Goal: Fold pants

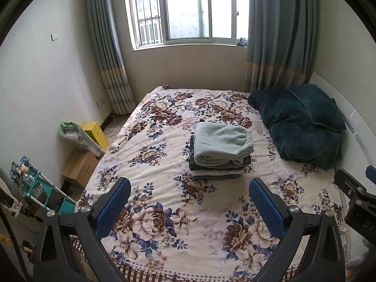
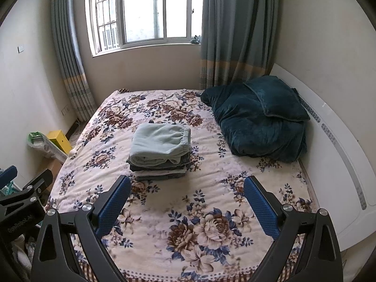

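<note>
A pair of pale green pants (image 1: 222,142) (image 2: 159,142) lies folded on top of a neat stack of folded clothes (image 1: 216,170) (image 2: 159,170) in the middle of the floral bedspread (image 1: 164,211) (image 2: 188,211). My left gripper (image 1: 189,185) is open, held above the near part of the bed, short of the stack and holding nothing. My right gripper (image 2: 186,184) is open too, empty, level with the left one and just to its right. Each gripper's body shows at the edge of the other's view.
A dark teal blanket with a pillow (image 1: 303,122) (image 2: 258,117) is bunched at the right by the white headboard (image 2: 333,141). Cardboard boxes (image 1: 80,166), a yellow box (image 1: 96,132) and a small rack (image 1: 40,188) stand on the floor left of the bed. Curtains flank the window (image 1: 185,9).
</note>
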`<state>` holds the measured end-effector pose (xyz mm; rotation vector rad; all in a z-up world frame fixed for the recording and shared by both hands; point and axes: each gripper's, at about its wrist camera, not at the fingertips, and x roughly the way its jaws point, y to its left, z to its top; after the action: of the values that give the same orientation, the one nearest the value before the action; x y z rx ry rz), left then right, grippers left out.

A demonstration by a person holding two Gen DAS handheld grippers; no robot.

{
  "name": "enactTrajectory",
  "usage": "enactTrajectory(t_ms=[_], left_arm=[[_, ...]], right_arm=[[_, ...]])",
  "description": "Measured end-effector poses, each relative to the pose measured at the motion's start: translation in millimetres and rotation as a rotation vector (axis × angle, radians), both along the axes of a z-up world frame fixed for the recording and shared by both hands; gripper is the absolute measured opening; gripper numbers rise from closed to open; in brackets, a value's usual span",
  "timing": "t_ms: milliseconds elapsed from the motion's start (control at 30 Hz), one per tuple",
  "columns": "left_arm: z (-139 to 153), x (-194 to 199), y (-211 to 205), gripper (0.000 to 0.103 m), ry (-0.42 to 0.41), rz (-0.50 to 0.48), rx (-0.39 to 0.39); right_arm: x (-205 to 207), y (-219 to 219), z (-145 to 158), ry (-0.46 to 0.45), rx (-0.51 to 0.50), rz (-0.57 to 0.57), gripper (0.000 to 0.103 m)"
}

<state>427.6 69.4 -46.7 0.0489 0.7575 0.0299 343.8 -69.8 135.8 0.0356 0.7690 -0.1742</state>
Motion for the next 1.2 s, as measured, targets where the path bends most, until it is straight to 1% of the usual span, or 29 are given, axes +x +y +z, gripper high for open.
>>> enactTrajectory(t_ms=[233, 400, 867, 1200], left_arm=[[5, -1, 1, 0.103, -0.006, 0.005, -0.001], [9, -3, 2, 0.103, -0.015, 0.015, -0.012], [11, -7, 4, 0.103, -0.015, 0.024, -0.003], [12, -10, 4, 0.103, -0.020, 0.026, 0.001]], right_arm=[[1, -1, 2, -0.002, -0.004, 0.004, 0.099], [-1, -2, -4, -0.004, 0.001, 0.006, 0.099], [-6, 2, -16, 0.003, 0.012, 0.019, 0.099], [-6, 4, -17, 0.004, 0.014, 0.032, 0.099]])
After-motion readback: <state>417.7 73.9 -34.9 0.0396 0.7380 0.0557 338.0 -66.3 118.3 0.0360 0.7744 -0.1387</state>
